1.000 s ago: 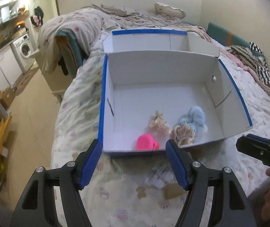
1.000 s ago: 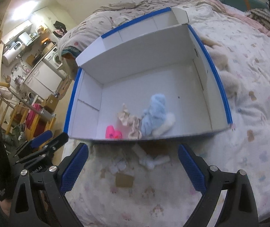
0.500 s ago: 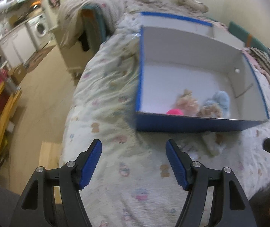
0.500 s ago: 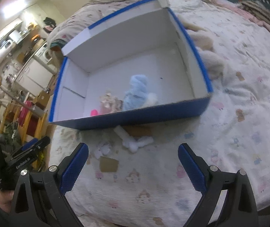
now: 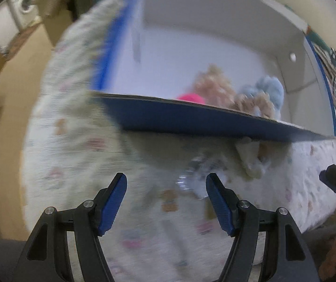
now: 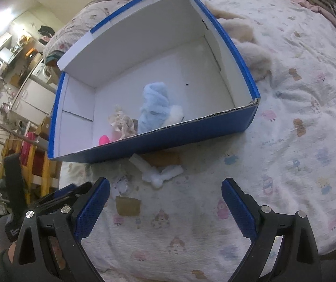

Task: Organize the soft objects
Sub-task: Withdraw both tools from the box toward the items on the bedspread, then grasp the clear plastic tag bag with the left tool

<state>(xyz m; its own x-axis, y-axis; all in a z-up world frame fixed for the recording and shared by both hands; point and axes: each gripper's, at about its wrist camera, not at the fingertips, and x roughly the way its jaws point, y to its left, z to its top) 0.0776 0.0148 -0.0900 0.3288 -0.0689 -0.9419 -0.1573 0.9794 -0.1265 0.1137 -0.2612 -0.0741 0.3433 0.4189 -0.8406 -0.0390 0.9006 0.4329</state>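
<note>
One big cardboard box [image 6: 191,127], blue outside and white inside, sits on the bed sheet [image 6: 297,141] with small cartoon prints. Three soft things lie inside by the front wall: a fluffy light blue toy [image 6: 155,105], a beige frilly one [image 6: 122,121] and a bright pink one [image 6: 104,139]. One white fuzzy toy [image 6: 160,175] lies outside, just beside the box. The left gripper [image 5: 166,202] and right gripper [image 6: 165,208] are both spread wide, holding nothing.
</note>
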